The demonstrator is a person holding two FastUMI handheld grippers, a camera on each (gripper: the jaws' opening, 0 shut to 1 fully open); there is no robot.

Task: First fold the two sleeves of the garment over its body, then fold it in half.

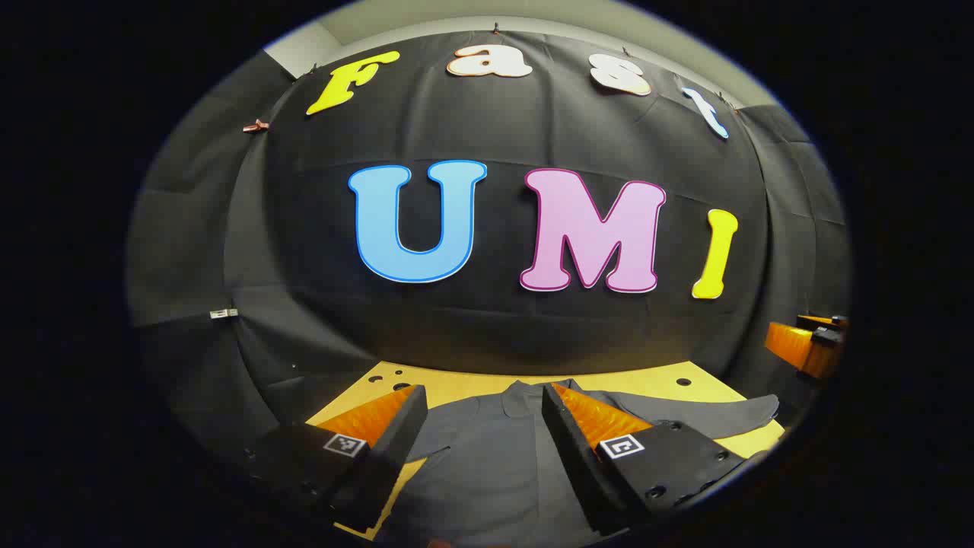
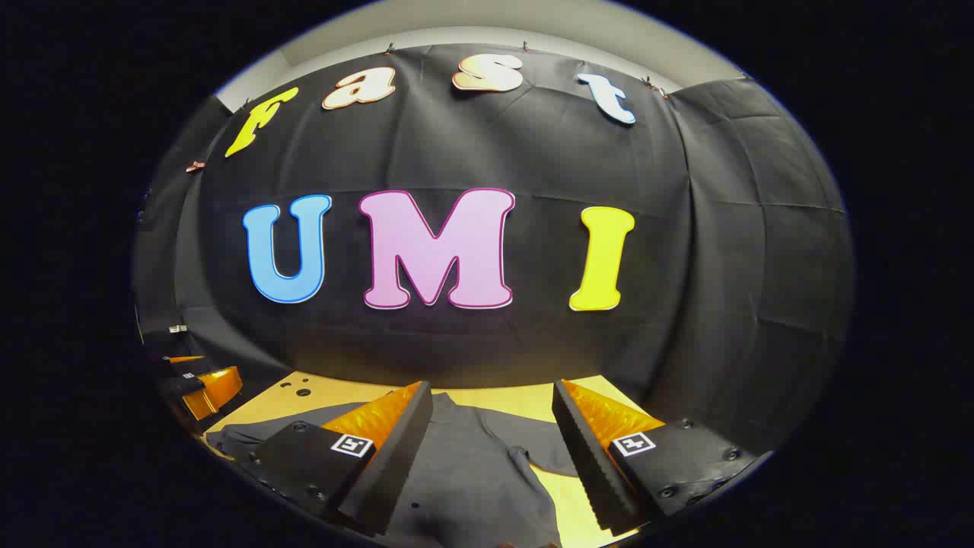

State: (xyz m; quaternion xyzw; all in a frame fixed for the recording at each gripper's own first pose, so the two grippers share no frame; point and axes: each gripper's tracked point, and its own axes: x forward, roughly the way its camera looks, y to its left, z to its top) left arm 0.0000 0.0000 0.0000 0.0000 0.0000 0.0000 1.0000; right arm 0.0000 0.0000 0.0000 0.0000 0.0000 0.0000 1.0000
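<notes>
A dark grey shirt [image 1: 487,464] lies flat on the yellow table [image 1: 456,384], collar [image 1: 525,396] towards the wall. One sleeve [image 1: 723,415] stretches out to the right in the left gripper view. My left gripper [image 1: 483,392] hovers open above the shirt's chest and collar, with nothing between its fingers. In the right gripper view the shirt [image 2: 472,464] spreads under my right gripper [image 2: 493,388], which is open too and holds nothing. A sleeve [image 2: 552,449] lies between its fingers, towards the right one. Each gripper appears at the edge of the other's view, the right gripper [image 1: 806,346] and the left gripper [image 2: 205,384].
The black cloth wall [image 1: 494,320] rises right behind the table's far edge. Small round holes [image 1: 682,381] dot the tabletop near its back corners. Bare yellow table [image 2: 571,502] lies beside the shirt in the right gripper view.
</notes>
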